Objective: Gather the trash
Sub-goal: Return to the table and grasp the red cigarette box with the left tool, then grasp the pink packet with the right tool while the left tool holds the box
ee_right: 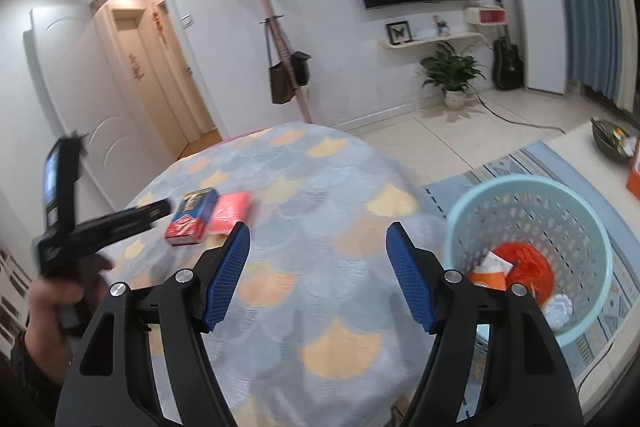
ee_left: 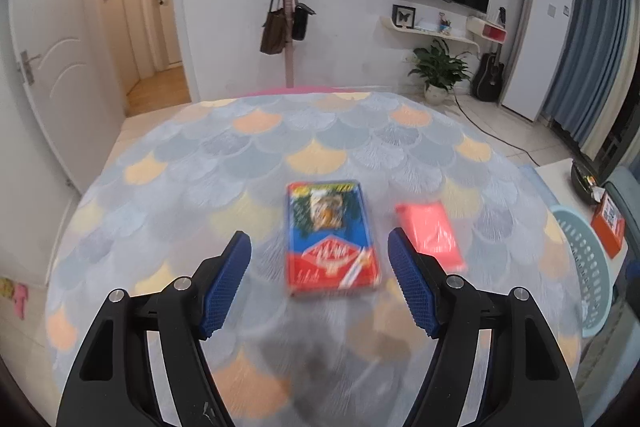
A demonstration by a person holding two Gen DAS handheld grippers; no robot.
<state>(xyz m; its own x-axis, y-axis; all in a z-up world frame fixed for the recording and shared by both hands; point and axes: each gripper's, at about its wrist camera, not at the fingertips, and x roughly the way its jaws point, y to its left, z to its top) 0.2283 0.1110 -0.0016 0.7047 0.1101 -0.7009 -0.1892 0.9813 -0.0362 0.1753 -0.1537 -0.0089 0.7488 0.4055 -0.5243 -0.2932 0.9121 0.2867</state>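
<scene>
Both my grippers are spread wide with nothing in them: left gripper (ee_left: 319, 259) hangs over the blue-and-red packet (ee_left: 332, 237), mid-tablecloth beside the pink packet (ee_left: 434, 235). Right gripper (ee_right: 318, 251) points between the table edge (ee_right: 400, 183) and the blue basket (ee_right: 580, 227), which holds what looks like orange trash (ee_right: 532, 263).

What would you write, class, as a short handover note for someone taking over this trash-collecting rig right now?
Left tool: open, empty, aimed at the blue-and-red snack packet.
Right tool: open, empty, over the scale-patterned tablecloth.
Things: the packet and the flat pink-red packet lie side by side on the cloth. The pale blue perforated plastic basket stands on the floor beside the table.
Done: an orange mesh bundle, an orange-and-white wrapper and a white piece are in the basket.
Left: both packets.
</scene>
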